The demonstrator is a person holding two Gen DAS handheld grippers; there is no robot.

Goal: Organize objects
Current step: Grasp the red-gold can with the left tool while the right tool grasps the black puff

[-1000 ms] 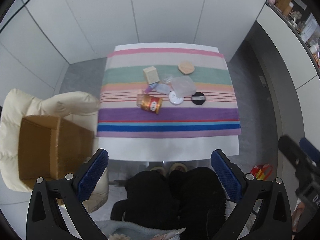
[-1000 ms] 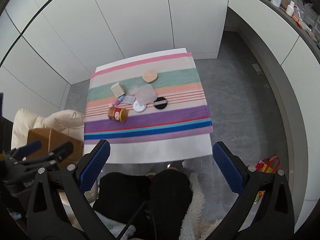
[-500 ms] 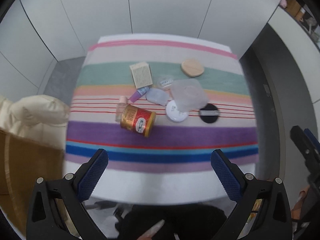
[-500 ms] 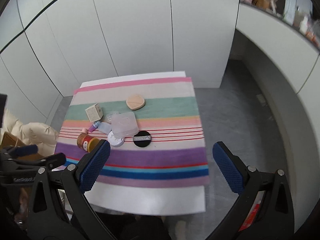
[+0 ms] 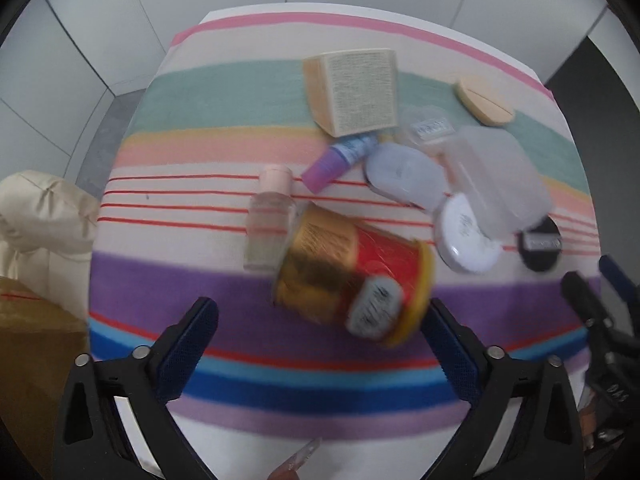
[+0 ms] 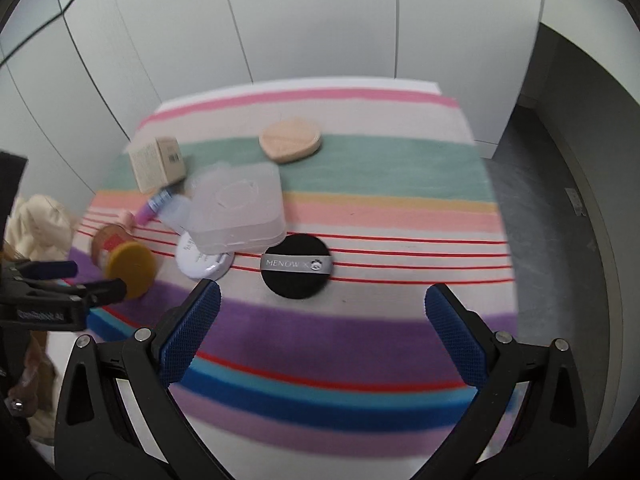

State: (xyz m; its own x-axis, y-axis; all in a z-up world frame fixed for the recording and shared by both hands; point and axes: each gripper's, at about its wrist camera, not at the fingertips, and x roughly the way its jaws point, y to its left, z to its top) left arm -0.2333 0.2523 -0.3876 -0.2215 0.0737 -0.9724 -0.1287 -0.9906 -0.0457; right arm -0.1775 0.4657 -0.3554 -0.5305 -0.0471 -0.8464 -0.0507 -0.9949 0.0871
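Your left gripper (image 5: 320,344), fingers apart and just narrowing, has nothing between them; the tin (image 5: 352,276) lies close ahead, bottle (image 5: 270,220) touching it; right gripper (image 6: 322,326) gapes over the cloth (image 6: 360,340) near the black puff (image 6: 297,266)

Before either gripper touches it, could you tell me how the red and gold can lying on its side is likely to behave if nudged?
The red and gold can lies on its curved side, so it would probably roll across the striped cloth. It looks rigid, unlikely to dent. The small clear bottle rests against it and might shift too.
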